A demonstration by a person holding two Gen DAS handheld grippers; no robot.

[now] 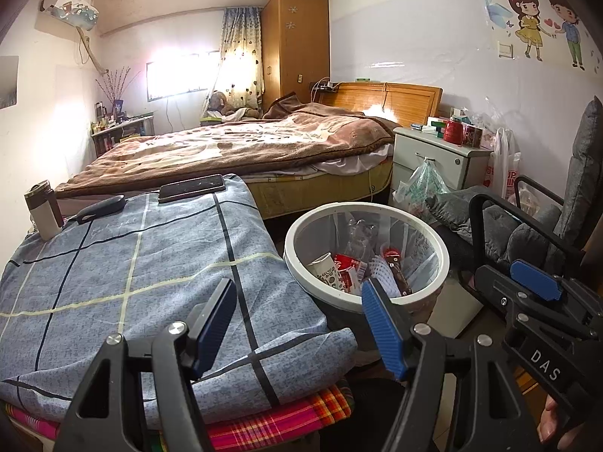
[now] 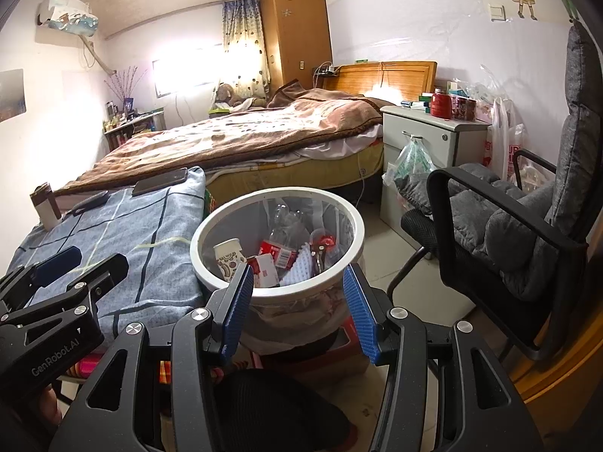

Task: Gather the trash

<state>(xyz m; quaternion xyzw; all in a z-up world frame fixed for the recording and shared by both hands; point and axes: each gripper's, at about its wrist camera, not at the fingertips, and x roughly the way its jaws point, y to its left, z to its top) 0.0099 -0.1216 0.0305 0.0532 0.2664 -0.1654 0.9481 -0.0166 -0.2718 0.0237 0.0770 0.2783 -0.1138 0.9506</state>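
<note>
A white-rimmed trash bin stands on the floor beside the low table. It holds a paper cup, a red wrapper, a clear plastic bottle and white foam netting. My left gripper is open and empty, over the table's right edge next to the bin. My right gripper is open and empty, just in front of the bin's near rim. Each gripper shows in the other's view: the right one, the left one.
The table's blue checked cloth carries a phone, a dark case and a thermos cup. A grey padded chair stands right of the bin. A bed and nightstand lie beyond.
</note>
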